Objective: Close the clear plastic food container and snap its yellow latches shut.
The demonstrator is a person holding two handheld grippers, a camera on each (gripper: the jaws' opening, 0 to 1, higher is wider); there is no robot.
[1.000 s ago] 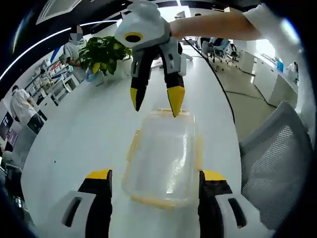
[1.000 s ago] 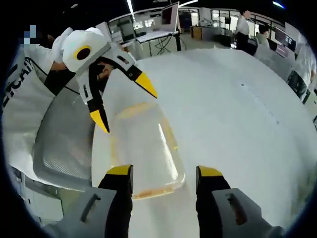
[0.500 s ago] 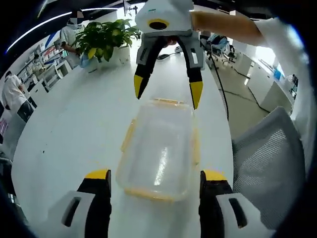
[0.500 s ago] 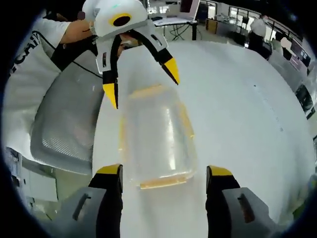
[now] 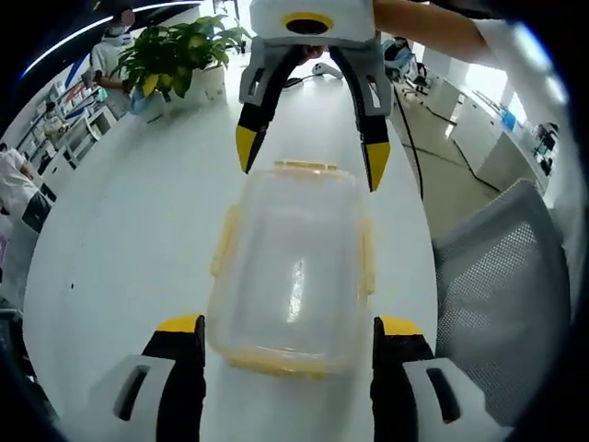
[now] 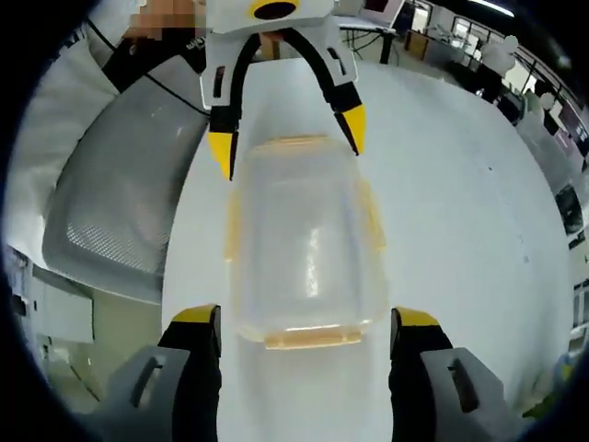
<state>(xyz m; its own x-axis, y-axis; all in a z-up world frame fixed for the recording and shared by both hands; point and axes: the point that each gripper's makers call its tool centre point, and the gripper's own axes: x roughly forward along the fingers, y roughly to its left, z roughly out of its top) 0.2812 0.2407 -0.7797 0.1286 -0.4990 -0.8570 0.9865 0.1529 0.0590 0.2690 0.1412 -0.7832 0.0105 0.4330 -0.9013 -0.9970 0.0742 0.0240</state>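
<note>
Clear container (image 5: 293, 267) with lid on sits on white counter (image 5: 120, 239), lengthwise between the two grippers. Yellow latches (image 5: 223, 247) show along its long sides and at both ends.

Left gripper view: left gripper (image 5: 285, 324) spread wide at the near end of the container, one yellow-tipped finger on each side of it, not clamping, nothing held. Whether the tips touch the container walls: cannot tell. Right gripper (image 5: 311, 155) comes in from the far end, pointed toward the camera, fingers splayed wide, tips at the container's far corners, holding nothing. A bare forearm (image 5: 419, 23) runs off behind it to the upper right.

Right gripper view: same setup mirrored. Right gripper (image 6: 304, 322) wide apart at the near end of the container (image 6: 304, 244), left gripper (image 6: 287, 138) opposite, tips at the far corners.

Mesh chair (image 5: 502, 285) just beside the counter edge. Potted plant (image 5: 175, 55) far left on the counter.
</note>
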